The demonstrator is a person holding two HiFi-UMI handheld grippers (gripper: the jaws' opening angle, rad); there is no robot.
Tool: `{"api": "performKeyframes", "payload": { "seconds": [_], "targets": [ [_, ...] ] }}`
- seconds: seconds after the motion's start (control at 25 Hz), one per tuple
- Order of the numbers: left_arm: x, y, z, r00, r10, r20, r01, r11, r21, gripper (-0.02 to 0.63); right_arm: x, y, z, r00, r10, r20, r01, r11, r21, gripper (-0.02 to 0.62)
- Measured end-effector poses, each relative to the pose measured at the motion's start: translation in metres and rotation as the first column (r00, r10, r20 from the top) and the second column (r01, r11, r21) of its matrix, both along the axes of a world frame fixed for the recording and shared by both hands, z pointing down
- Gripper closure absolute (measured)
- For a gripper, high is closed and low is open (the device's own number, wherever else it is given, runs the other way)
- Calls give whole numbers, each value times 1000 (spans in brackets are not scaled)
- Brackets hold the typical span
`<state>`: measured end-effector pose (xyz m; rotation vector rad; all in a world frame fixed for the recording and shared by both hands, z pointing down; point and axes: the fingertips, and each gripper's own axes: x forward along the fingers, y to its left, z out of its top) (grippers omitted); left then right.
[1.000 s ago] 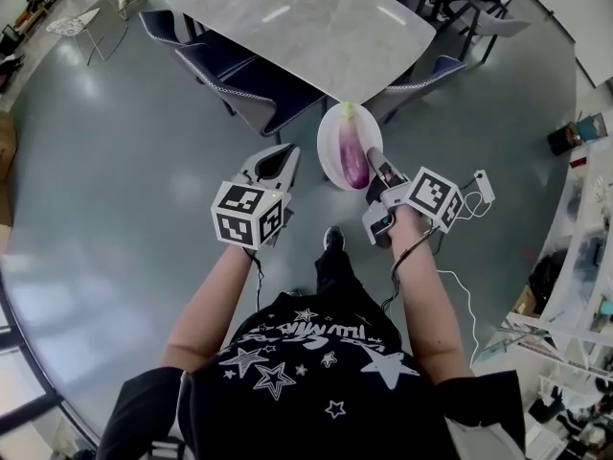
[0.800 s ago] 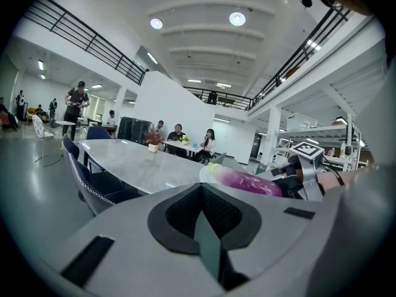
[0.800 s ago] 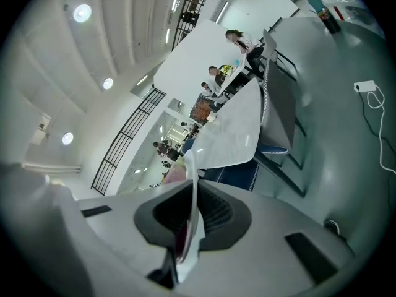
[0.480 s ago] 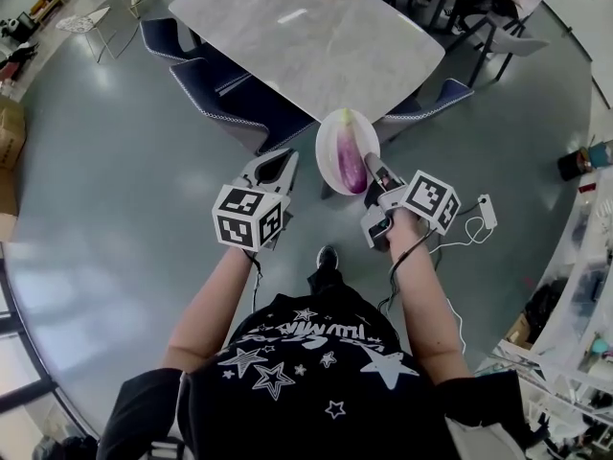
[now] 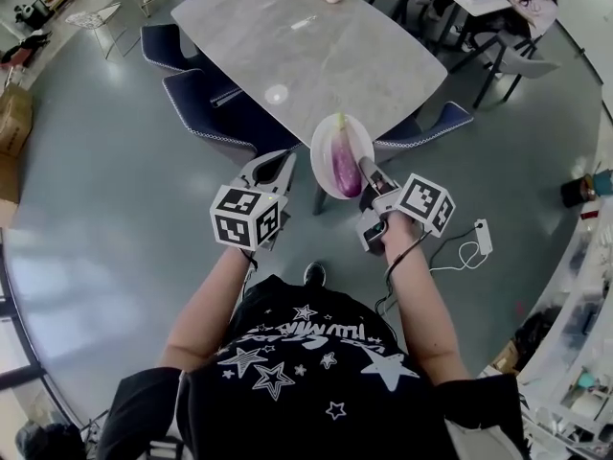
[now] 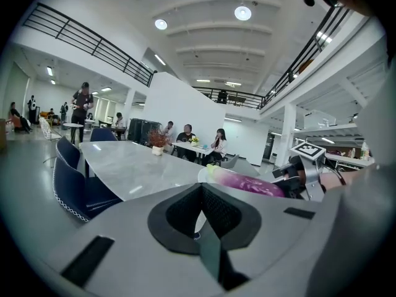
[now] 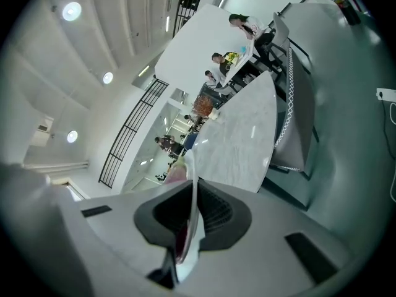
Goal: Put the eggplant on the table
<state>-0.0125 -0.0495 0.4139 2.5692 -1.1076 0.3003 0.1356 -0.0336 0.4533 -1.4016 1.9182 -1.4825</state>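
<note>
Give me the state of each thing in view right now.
Eggplant: lying on the plate, not yet on the table.
Plate: held in the air by its rim, roughly level.
Right gripper: shut on the plate's rim.
Left gripper: shut, holding nothing.

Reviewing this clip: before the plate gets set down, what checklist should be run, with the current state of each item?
1. Grip: right tongs shut on the plate rim: ok.
2. Load: eggplant lies along the plate, inside its rim: ok.
3. Position: plate fully over the table: cannot tell; it only overlaps the near edge in the head view.
4. Landing spot: bare tabletop just past that edge: ok.
5. Spare hand: left tongs shut, holding nothing, beside the plate: ok.
</note>
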Motion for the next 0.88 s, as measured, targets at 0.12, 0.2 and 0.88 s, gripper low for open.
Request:
{"api": "performKeyframes", "payload": {
  "seconds": [0.12,0.2,0.88],
  "targets": [
    [8,-8,1,1000,-7,14,7,1000,-4,598,6,-10,0,1000,-10,1,10,1000,-6,574],
    [11,-7,3,1000,0,25,1,1000,-7,598,7,-11,1,1000,-13,10,13,1000,-6,574],
    [28,-48,11,1000,17,-8,-17,1000,3,598,22,-47,9,1000,10,-1,-10,1000,-7,574]
  ]
}}
